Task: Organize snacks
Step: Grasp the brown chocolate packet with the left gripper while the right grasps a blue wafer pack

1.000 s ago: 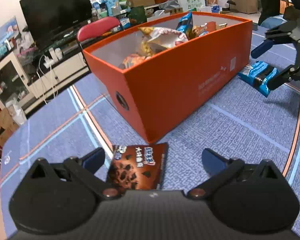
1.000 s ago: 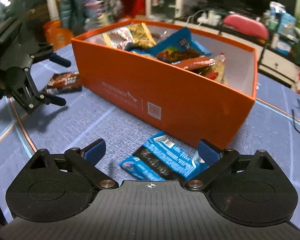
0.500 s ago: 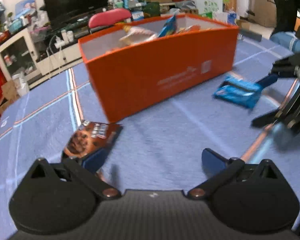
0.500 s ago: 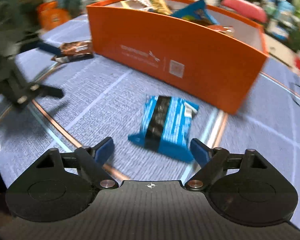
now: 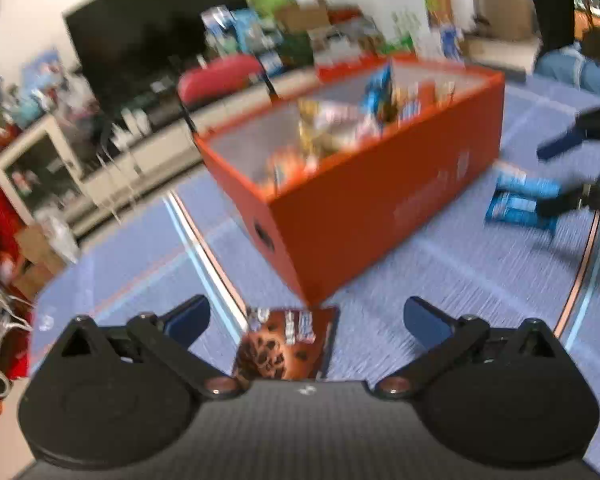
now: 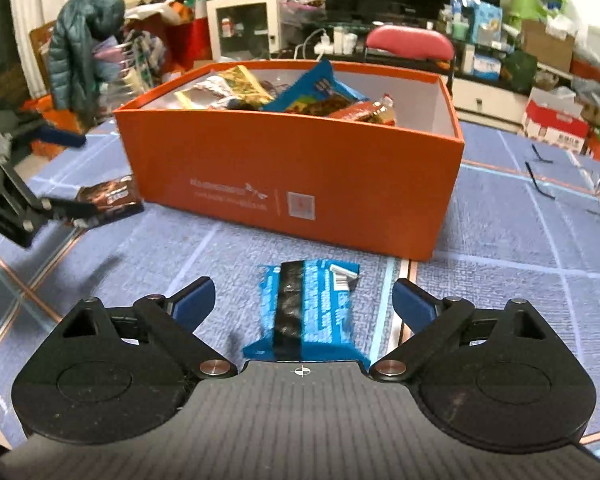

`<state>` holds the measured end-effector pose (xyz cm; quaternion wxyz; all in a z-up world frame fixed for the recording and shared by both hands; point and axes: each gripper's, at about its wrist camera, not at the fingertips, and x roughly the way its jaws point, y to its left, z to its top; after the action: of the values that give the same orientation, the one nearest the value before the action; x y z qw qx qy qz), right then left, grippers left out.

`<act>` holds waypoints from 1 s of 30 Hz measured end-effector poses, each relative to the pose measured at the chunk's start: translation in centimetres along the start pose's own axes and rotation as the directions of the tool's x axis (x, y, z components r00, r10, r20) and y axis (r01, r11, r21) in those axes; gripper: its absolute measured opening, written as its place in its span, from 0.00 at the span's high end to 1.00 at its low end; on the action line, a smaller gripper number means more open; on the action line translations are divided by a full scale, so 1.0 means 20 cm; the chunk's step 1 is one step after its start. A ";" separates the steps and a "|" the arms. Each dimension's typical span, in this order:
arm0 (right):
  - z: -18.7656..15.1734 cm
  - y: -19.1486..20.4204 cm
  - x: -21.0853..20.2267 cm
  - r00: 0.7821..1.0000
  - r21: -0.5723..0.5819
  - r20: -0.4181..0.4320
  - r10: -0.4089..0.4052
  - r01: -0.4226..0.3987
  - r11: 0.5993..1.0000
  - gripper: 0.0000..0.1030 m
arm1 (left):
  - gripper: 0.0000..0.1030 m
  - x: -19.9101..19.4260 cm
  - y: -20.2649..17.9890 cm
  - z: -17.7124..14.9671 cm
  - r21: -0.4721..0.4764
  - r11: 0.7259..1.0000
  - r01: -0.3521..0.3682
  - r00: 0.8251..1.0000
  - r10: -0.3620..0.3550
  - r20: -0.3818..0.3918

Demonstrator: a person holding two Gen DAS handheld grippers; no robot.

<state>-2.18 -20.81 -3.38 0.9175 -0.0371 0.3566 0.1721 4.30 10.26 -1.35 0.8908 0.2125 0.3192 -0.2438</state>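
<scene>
My right gripper (image 6: 303, 298) is opening, blue pack (image 6: 310, 312) lying untouched between its fingers; left gripper (image 5: 306, 316) spread over brown pack (image 5: 288, 344). I'd centre, then squeeze.

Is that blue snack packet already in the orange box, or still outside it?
Outside. The blue packet lies flat on the blue cloth in front of the orange box, which already holds other snacks.
</scene>
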 end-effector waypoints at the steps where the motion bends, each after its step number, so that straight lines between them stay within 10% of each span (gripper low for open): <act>1: 0.00 -0.01 0.02 1.000 0.002 -0.005 0.001 -0.001 1.000 0.17 | 0.00 0.04 0.02 0.00 -0.008 1.000 0.015 1.000 -0.015 -0.021; 9: -0.05 0.05 0.13 0.999 -0.051 -0.045 -0.014 0.012 0.999 0.27 | 0.01 0.20 0.04 -0.03 -0.056 0.994 0.094 0.994 -0.096 -0.043; 15: -0.03 0.06 0.15 0.999 -0.054 -0.040 -0.016 0.014 0.998 0.53 | 0.12 0.18 0.05 -0.06 -0.102 0.990 0.098 0.995 -0.099 -0.007; 19: -0.02 0.08 0.14 0.999 -0.059 -0.044 -0.011 0.008 0.998 0.63 | 0.40 0.14 0.02 -0.06 -0.139 0.989 0.048 0.999 -0.050 -0.006; 30: -0.04 0.10 0.09 0.999 -0.074 -0.044 -0.026 0.023 0.997 0.64 | 0.45 0.02 -0.15 -0.07 -0.276 0.956 -0.102 0.995 0.096 -0.034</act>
<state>-2.07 -18.62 -5.15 0.9093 -0.0790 0.3702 0.1730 2.20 8.54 -3.34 0.9195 0.1041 0.3483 -0.1496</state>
